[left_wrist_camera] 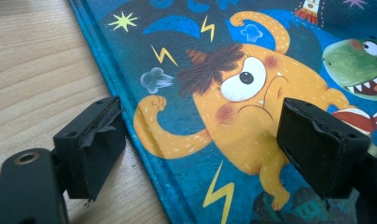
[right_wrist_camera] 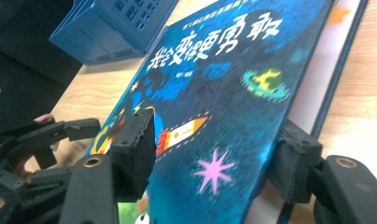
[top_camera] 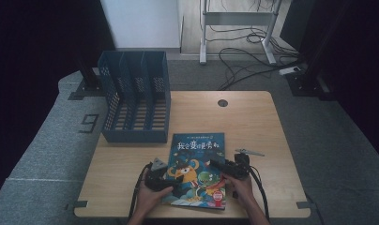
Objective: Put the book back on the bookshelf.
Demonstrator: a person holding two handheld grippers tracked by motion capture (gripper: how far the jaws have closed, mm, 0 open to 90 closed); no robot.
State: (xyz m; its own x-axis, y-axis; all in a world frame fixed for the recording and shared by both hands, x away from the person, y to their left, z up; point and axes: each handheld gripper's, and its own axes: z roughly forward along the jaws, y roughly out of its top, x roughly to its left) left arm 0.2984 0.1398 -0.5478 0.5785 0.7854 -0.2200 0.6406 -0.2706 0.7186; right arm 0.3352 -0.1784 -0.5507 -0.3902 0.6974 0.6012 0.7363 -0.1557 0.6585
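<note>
Blue picture book (top_camera: 197, 168), cartoon monsters (cover slightly lifted), table's near edge

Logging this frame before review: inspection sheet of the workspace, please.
Surface: wooden table, with a round cable port near its far edge.
Job's things: picture book with a blue cartoon-monster cover lies near the front edge; in the right gripper view its cover is lifted off the pages at that side.
Clutter: blue three-slot file rack at the far left corner.
Grippers: left gripper open, jaws straddling the book's left edge; right gripper has one jaw above the lifted cover and one beneath it, pad contact unclear.
Cables: one trails from each gripper; loose cables on the floor beyond.
Surroundings: grey carpet, desk frame, dark curtains.
</note>
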